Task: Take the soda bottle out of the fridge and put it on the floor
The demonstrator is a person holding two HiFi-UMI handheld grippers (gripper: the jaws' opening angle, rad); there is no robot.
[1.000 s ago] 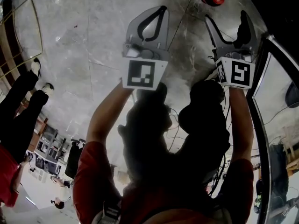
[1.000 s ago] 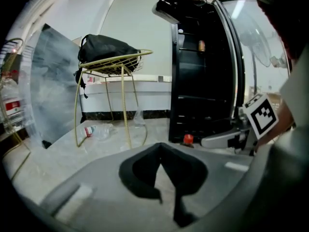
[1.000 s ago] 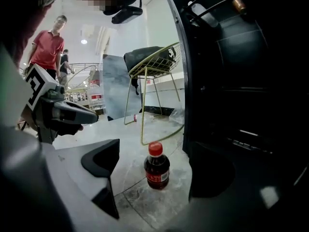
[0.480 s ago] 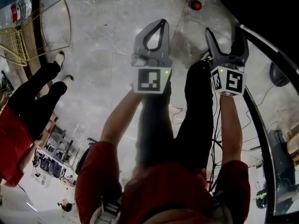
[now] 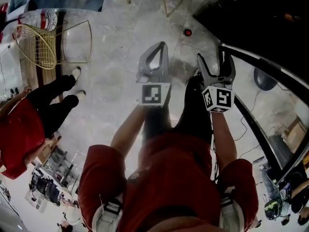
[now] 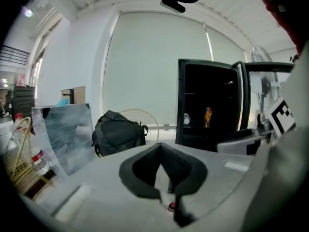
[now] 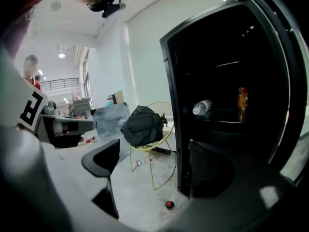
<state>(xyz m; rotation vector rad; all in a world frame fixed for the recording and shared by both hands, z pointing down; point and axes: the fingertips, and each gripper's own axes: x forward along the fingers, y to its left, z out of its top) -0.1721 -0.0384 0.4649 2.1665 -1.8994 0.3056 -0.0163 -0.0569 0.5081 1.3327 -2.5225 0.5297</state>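
Nothing done yet: the soda bottle (image 7: pixel 242 98) stands on a shelf inside the open fridge (image 7: pixel 172 91), well apart from both tools. The left gripper (image 5: pixel 161 47) has its jaws pressed together, empty. The right gripper (image 5: pixel 215 59) is spread wide, also empty. Compared with half a second ago, the floor (image 5: pixel 116 57) looks farther off (the person seems to be straightening up).

No legible text, labels or numbers.
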